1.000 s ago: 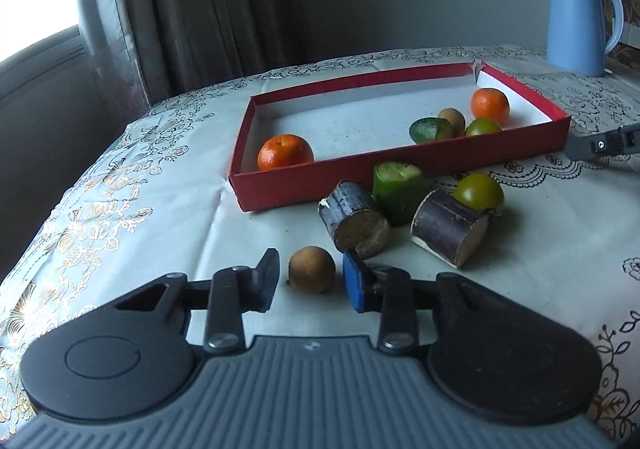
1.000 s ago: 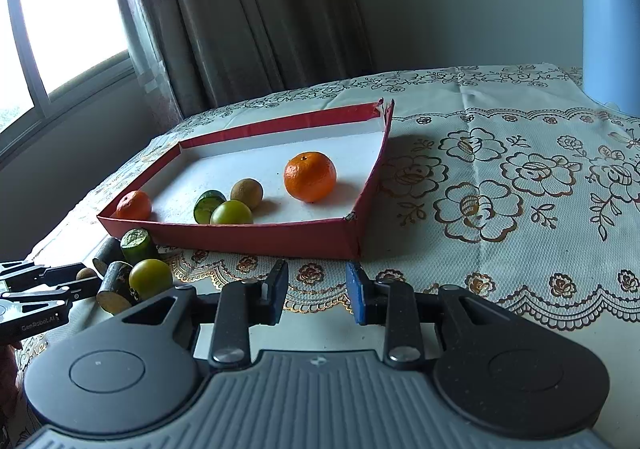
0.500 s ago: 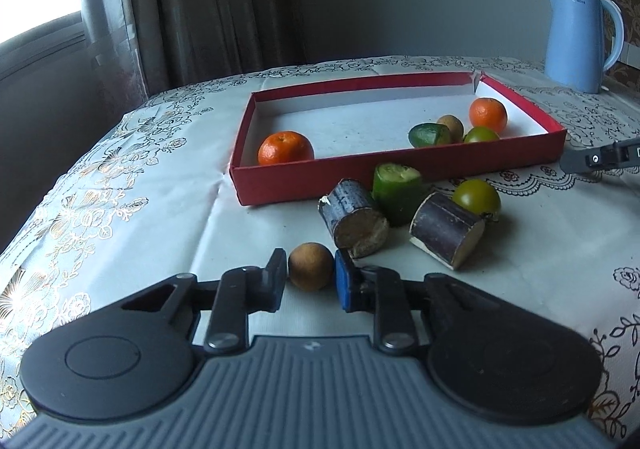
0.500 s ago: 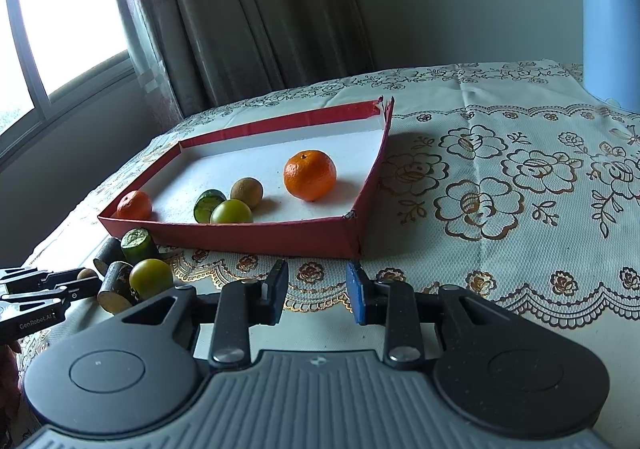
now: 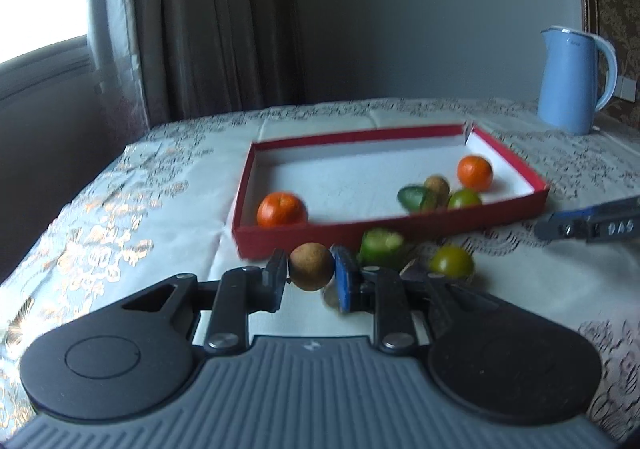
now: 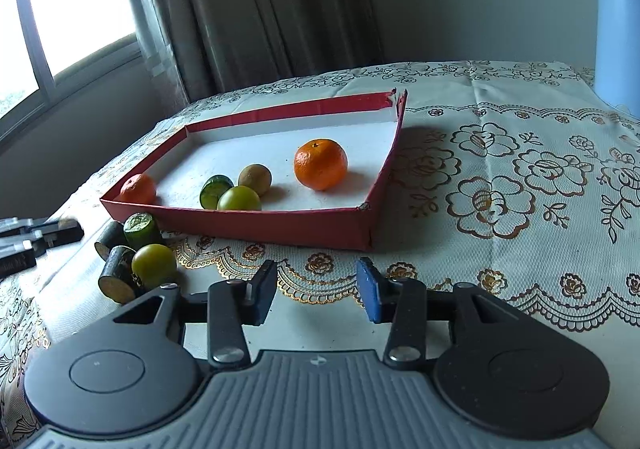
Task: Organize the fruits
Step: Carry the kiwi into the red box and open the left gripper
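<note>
Left wrist view: left gripper (image 5: 308, 277) is clenched on the brown fruit (image 5: 311, 266), clear of the counter (image 5: 160, 209). Red tray (image 5: 400, 227) lies directly ahead, nearer this hand. Right gripper (image 6: 316, 291), empty, is opening.

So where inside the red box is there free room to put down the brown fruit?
The box floor is bare in the middle, between the left orange and the green piece, and along the far wall. The right corner near the other orange is crowded.
</note>
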